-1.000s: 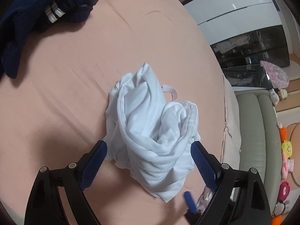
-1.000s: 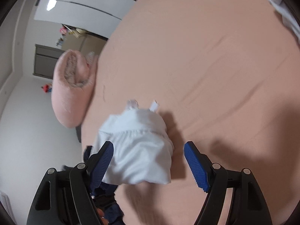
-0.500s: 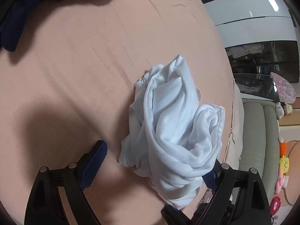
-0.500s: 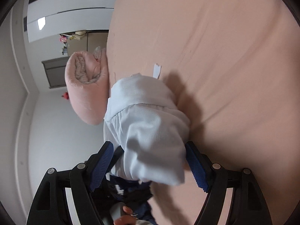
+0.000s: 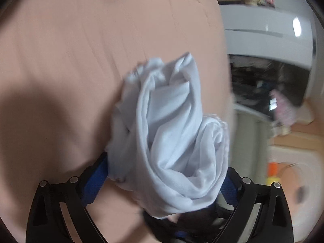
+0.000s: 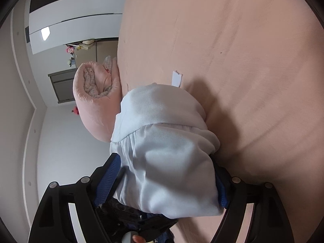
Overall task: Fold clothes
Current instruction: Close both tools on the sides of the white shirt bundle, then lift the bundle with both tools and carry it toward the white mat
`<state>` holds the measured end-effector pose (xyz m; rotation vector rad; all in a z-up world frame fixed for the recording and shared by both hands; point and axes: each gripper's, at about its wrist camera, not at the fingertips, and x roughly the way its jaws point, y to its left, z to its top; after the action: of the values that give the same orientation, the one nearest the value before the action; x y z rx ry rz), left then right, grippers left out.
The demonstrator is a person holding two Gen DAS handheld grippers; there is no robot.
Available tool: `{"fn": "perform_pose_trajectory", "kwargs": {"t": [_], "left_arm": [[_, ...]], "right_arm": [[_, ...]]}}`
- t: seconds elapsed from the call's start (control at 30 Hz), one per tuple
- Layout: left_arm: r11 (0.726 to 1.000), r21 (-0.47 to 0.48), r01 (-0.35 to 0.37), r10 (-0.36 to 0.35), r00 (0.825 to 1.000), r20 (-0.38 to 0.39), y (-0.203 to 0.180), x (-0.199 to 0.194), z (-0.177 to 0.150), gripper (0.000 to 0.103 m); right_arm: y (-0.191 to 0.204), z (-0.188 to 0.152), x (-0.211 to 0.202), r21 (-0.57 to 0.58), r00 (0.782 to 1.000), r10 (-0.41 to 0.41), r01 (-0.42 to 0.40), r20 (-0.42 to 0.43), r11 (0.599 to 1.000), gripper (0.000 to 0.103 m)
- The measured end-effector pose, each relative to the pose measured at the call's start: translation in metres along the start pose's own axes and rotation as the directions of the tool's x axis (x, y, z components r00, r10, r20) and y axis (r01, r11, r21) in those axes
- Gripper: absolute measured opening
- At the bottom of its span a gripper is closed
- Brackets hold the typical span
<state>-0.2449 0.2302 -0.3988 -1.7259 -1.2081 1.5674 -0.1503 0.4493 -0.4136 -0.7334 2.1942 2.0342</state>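
Note:
A crumpled white garment (image 5: 172, 133) lies bunched on the pink bed sheet (image 5: 70, 50). In the left wrist view it fills the gap between my left gripper's (image 5: 160, 180) blue pads (image 5: 95, 182), which stand wide apart around its near end. In the right wrist view the same garment (image 6: 166, 162), with a gathered seam and a white label (image 6: 176, 78), sits between my right gripper's (image 6: 164, 186) blue pads (image 6: 221, 192). Both grippers' jaws stand open on either side of the bundle, with cloth against the pads.
A rolled pink blanket (image 6: 95, 103) lies at the bed's edge. White wardrobes (image 5: 263, 32), a dark glass cabinet (image 5: 263, 85) and a floor with toys (image 5: 283, 174) are beyond the bed. A hand (image 6: 137, 238) shows at the bottom of the right wrist view.
Both grippers moved forward onto the white garment, which now fills the space between each pair of pads. The dark blue clothing has left the left wrist view.

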Motion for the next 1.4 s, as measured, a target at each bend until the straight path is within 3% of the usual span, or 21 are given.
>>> {"fn": "perform_pose_trajectory", "kwargs": {"t": [0.1, 0.23, 0.33, 0.43, 0.53, 0.73, 0.8, 0.87, 0.9, 0.93, 1.03, 1.2, 1.4], "left_arm": [[0.999, -0.044, 0.015, -0.014, 1.0, 0.009, 0.007, 0.003, 0.002, 0.096], [1.0, -0.025, -0.007, 0.007, 1.0, 0.015, 0.003, 0.005, 0.001, 0.097], [1.0, -0.005, -0.022, 0.022, 0.999, 0.027, -0.005, 0.012, 0.002, 0.103], [0.998, 0.022, -0.055, 0.054, 0.998, 0.043, -0.011, 0.017, 0.002, 0.103], [0.998, 0.034, -0.062, 0.06, 0.997, 0.049, -0.013, 0.019, 0.002, 0.103], [1.0, -0.009, 0.011, -0.011, 0.999, 0.047, -0.01, 0.022, 0.009, 0.103], [1.0, 0.007, 0.01, -0.011, 0.998, 0.063, -0.012, 0.022, 0.007, 0.103], [1.0, 0.029, -0.002, -0.001, 0.997, 0.079, -0.014, 0.021, 0.004, 0.103], [0.999, 0.045, -0.01, 0.006, 0.996, 0.088, -0.014, 0.019, 0.003, 0.103], [0.998, 0.061, -0.018, 0.012, 0.995, 0.097, -0.015, 0.017, 0.002, 0.103], [0.996, 0.086, -0.03, 0.019, 0.992, 0.125, -0.02, 0.017, -0.001, 0.101], [0.998, 0.052, -0.028, 0.021, 0.991, 0.135, -0.019, 0.016, 0.002, 0.067], [0.999, 0.032, -0.02, 0.015, 0.991, 0.135, -0.014, 0.016, 0.007, 0.059]], "right_arm": [[-0.009, 0.005, 0.006, 0.054, 0.994, 0.104, -0.105, 0.014, 0.993, 0.081], [-0.028, 0.007, 0.005, 0.139, 0.963, 0.268, -0.27, 0.033, 0.953, 0.081], [-0.038, 0.004, 0.002, 0.181, 0.942, 0.333, -0.337, 0.05, 0.924, 0.081], [-0.039, 0.001, 0.001, 0.177, 0.94, 0.339, -0.342, 0.051, 0.923, 0.081], [-0.031, -0.003, 0.004, 0.134, 0.954, 0.296, -0.298, 0.036, 0.945, 0.081], [-0.02, -0.008, 0.009, 0.05, 0.985, 0.172, -0.172, 0.001, 0.984, 0.078], [-0.019, -0.01, 0.01, 0.018, 0.994, 0.111, -0.111, 0.0, 0.994, 0.071], [-0.019, -0.012, 0.011, -0.012, 0.999, 0.039, -0.039, 0.005, 0.999, 0.047], [-0.02, -0.013, 0.012, -0.023, 1.0, 0.011, -0.011, 0.01, 1.0, 0.042], [-0.021, -0.013, 0.013, -0.035, 1.0, -0.016, 0.017, 0.015, 0.999, 0.038], [-0.023, -0.011, 0.013, -0.045, 1.0, 0.008, -0.008, 0.007, 0.999, 0.036], [-0.02, -0.009, 0.015, -0.043, 1.0, -0.008, 0.009, 0.017, 0.999, 0.036], [-0.021, -0.013, 0.014, -0.053, 0.999, -0.018, 0.02, 0.031, 0.998, 0.036]]}}
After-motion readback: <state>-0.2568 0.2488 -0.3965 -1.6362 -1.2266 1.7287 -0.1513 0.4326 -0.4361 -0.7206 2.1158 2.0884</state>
